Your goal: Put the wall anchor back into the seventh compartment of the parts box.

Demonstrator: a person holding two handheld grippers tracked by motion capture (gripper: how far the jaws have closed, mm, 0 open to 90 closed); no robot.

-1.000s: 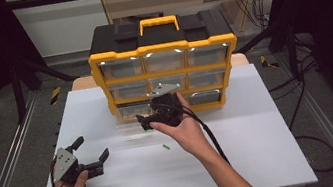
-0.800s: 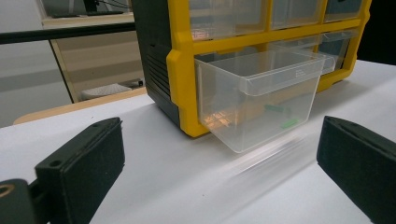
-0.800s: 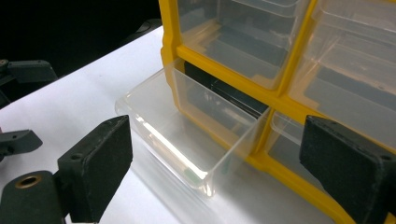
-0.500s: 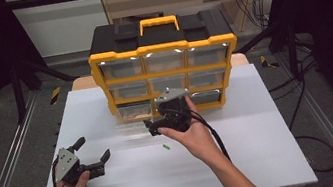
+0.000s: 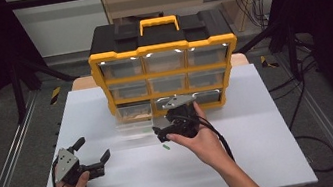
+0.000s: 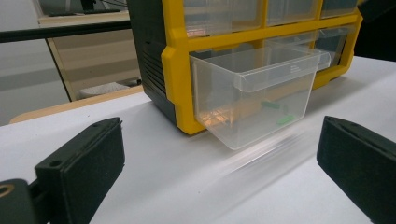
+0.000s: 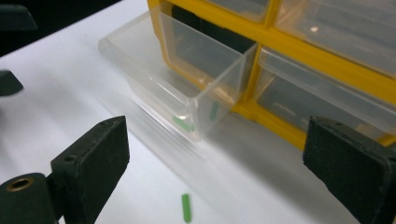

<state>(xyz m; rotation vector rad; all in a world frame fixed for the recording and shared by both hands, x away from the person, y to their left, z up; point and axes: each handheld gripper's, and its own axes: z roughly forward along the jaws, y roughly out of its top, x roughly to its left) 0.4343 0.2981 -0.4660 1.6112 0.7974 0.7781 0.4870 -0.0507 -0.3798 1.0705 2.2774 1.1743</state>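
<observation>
Right gripper (image 5: 166, 133): held above the white surface (image 5: 264, 149) in front of the organiser; fingers (image 7: 91, 158) spread wide, nothing pinched.
Left gripper (image 5: 94, 158): held low near the surface's front left; fingers (image 6: 79, 168) spread wide, nothing pinched.
Green piece on surface (image 7: 186, 207): lying flat, seen between the right fingers and just ahead of them, untouched; also seen in the high view (image 5: 166, 147) just below the right fingertips.
Open drawer (image 7: 173, 70): clear, pulled out of the bottom row's left slot, ahead of the right fingers and slightly toward the left one; well ahead of the left fingers, between them (image 6: 252, 93).
Green pieces in drawer: two counted, lying near the front wall (image 7: 183, 123).
Organiser (image 5: 165, 68): yellow frame, black top, behind the drawer and beyond both pairs of fingers.
In the way: the drawer's front wall stands between the right fingers and the pieces inside.
Count: two grippers, one organiser, nine drawers with one open, three green pieces.
</observation>
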